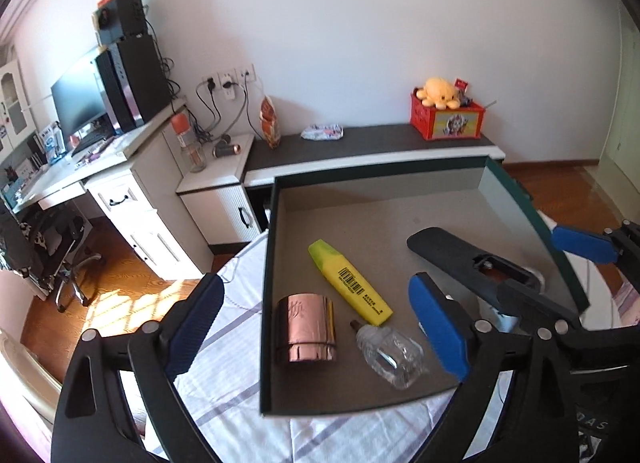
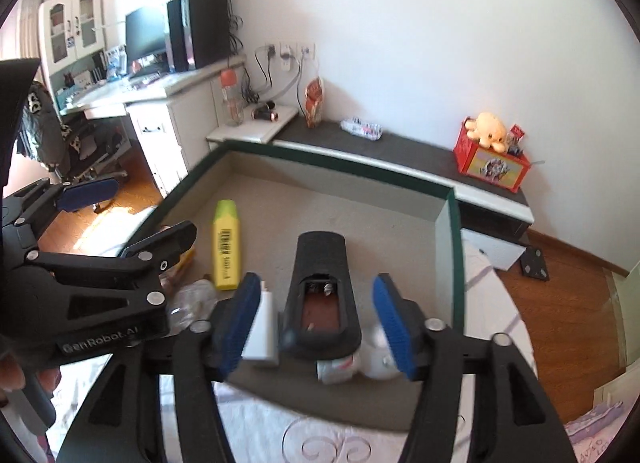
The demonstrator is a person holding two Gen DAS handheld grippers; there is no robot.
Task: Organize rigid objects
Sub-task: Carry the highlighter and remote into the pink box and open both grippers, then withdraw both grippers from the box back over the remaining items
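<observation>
Remote control (image 2: pixel 322 295) lain in box (image 1: pixel 267 263) near right wall, between spread jaws of right gripper (image 2: pixel 316 323), pads clear. Left gripper (image 1: pixel 316 327) jaws wide apart, nothing clamped; pink canister (image 1: pixel 306 329), glass bottle (image 1: pixel 394 355), yellow highlighter (image 1: pixel 350 283) noted toward front-left corner.

Both wrist views angled down, close over shared tray (image 1: pixel 276 191), desk (image 2: pixel 192 81) behind

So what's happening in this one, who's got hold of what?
A person with a gripper in each hand is sorting small items into a green-rimmed box on a bed. Neither grips anything: the left gripper is open over a rose-gold jar, clear bottle and yellow highlighter; the right gripper is open astride a black remote, its battery bay uncovered.
</observation>
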